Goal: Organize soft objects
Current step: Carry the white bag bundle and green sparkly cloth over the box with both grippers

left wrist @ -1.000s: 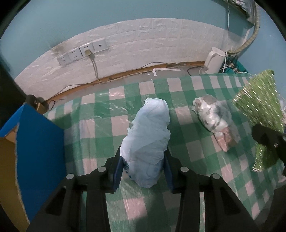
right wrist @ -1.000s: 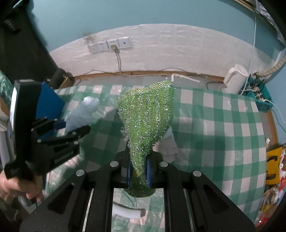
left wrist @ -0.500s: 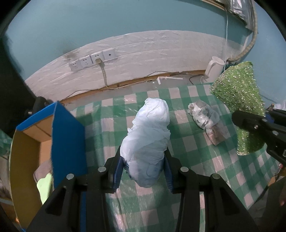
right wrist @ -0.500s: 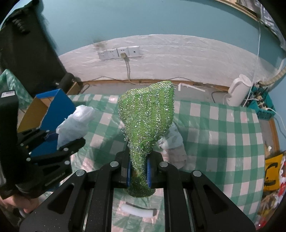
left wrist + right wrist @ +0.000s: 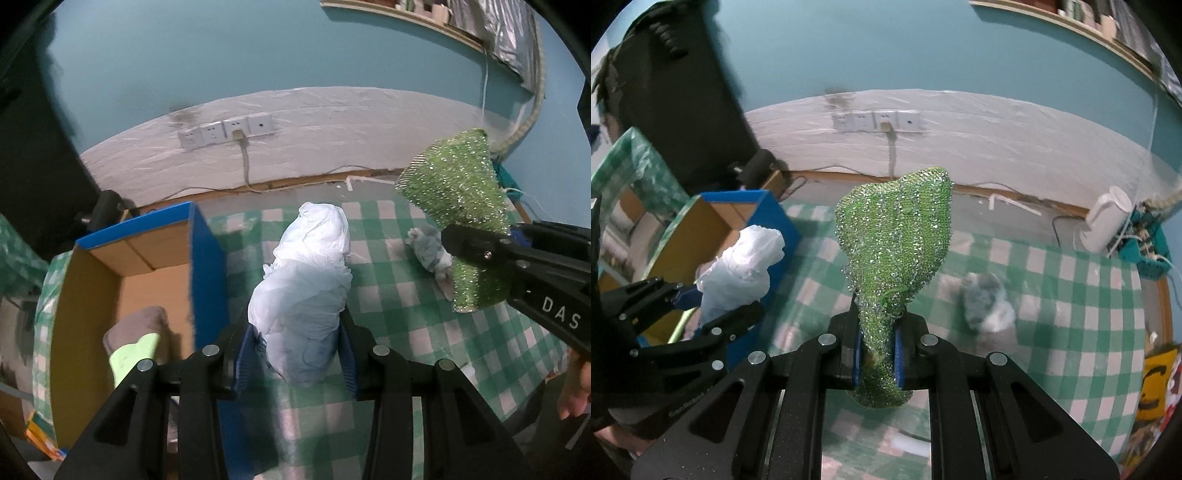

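- The left gripper (image 5: 299, 354) has its jaws closed on a crumpled white plastic bag (image 5: 306, 280), which it holds in the air above the green checked tablecloth (image 5: 388, 302), just beside the blue wall of the cardboard box (image 5: 110, 266).
- The right gripper (image 5: 877, 360) has its jaws pressed tight on the narrow lower end of a green glittery cloth (image 5: 901, 251); the cloth stands up from the jaws, also clear of the table.
- Inside the box some soft things already lie: a brownish piece (image 5: 136, 325) and a bright lime-green piece (image 5: 131, 356). So I judge that part of the sorting is done.
- One grey-white crumpled bundle (image 5: 986, 302) lies alone on the tablecloth, apart from both grippers. It is not yet collected.
- A small white thing (image 5: 910, 445) shows on the table under the right gripper; I cannot tell what it is.
- What is left, in my judgement: to put the bag and the green cloth into the box, and then to fetch the bundle.
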The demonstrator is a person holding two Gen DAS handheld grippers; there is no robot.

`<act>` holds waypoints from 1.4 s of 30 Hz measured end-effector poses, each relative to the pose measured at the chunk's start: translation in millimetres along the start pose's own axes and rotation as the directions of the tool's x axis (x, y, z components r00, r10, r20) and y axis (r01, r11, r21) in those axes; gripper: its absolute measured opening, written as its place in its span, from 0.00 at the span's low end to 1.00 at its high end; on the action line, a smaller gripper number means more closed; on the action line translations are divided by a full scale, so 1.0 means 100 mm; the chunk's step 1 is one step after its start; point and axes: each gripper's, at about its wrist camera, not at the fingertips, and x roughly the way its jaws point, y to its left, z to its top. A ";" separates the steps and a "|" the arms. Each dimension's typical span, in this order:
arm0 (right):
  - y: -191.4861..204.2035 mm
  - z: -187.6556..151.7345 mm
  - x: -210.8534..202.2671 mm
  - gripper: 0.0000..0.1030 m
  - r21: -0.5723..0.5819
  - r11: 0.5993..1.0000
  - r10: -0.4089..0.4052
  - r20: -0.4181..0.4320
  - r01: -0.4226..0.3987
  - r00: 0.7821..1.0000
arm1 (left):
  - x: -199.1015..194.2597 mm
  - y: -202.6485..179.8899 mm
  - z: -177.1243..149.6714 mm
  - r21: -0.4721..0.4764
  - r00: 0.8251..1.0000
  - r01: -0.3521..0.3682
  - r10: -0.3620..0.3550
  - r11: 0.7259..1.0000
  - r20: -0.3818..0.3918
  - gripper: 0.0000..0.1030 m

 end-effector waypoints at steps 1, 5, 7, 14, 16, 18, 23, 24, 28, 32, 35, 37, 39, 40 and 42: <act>0.06 0.01 0.01 0.11 -0.009 1.000 0.004 0.000 -0.004 1.000 | -0.03 0.06 -0.01 -0.006 1.000 -0.007 0.007 1.000 0.004 0.40; 0.27 0.06 0.04 0.11 -0.039 0.999 0.015 0.001 -0.015 1.000 | -0.08 0.28 -0.07 -0.045 1.000 -0.030 0.030 0.999 -0.003 0.40; 0.38 0.09 0.06 0.11 -0.054 0.998 0.022 0.000 -0.021 1.000 | -0.08 0.39 -0.09 -0.061 0.999 -0.049 0.048 0.997 -0.013 0.40; 0.80 0.20 0.16 0.11 -0.119 0.991 0.055 -0.006 -0.055 0.998 | -0.15 0.82 -0.20 -0.138 0.996 -0.086 0.084 0.987 -0.021 0.40; 0.92 0.22 0.18 0.11 -0.137 0.988 0.067 -0.010 -0.067 0.998 | -0.19 0.91 -0.24 -0.154 0.996 -0.091 0.090 0.984 -0.017 0.40; 1.02 0.26 0.22 0.11 -0.154 0.985 0.075 -0.012 -0.076 0.997 | -0.22 0.99 -0.27 -0.169 0.995 -0.098 0.096 0.981 -0.017 0.40; 1.27 0.31 0.30 0.11 -0.189 0.977 0.095 -0.024 -0.098 0.995 | -0.27 1.24 -0.34 -0.209 0.992 -0.124 0.123 0.970 -0.018 0.40; 1.33 0.32 0.32 0.11 -0.197 0.975 0.103 -0.029 -0.106 0.994 | -0.28 1.27 -0.35 -0.215 0.992 -0.128 0.126 0.968 -0.020 0.40; 1.49 0.33 0.37 0.11 -0.219 0.968 0.116 -0.039 -0.122 0.992 | -0.32 1.46 -0.42 -0.250 0.988 -0.154 0.151 0.956 -0.029 0.40; 1.64 0.33 0.42 0.11 -0.235 0.962 0.128 -0.051 -0.136 0.991 | -0.37 1.61 -0.47 -0.277 0.986 -0.163 0.161 0.947 -0.031 0.40; 1.74 0.34 0.46 0.11 -0.245 0.958 0.136 -0.060 -0.146 0.989 | -0.40 1.70 -0.52 -0.292 0.984 -0.177 0.174 0.940 -0.034 0.40; 1.79 0.34 0.47 0.11 -0.251 0.956 0.140 -0.064 -0.151 0.988 | -0.41 1.75 -0.54 -0.302 0.983 -0.182 0.179 0.936 -0.038 0.40; 1.85 0.34 0.50 0.11 -0.257 0.953 0.145 -0.071 -0.159 0.987 | -0.42 1.81 -0.57 -0.310 0.982 -0.190 0.186 0.932 -0.042 0.40; 1.88 0.33 0.51 0.11 -0.259 0.952 0.148 -0.076 -0.162 0.986 | -0.42 1.83 -0.59 -0.314 0.981 -0.195 0.191 0.929 -0.046 0.40; 1.95 0.32 0.55 0.11 -0.265 0.949 0.153 -0.086 -0.170 0.985 | -0.42 1.89 -0.62 -0.323 0.979 -0.204 0.198 0.924 -0.053 0.40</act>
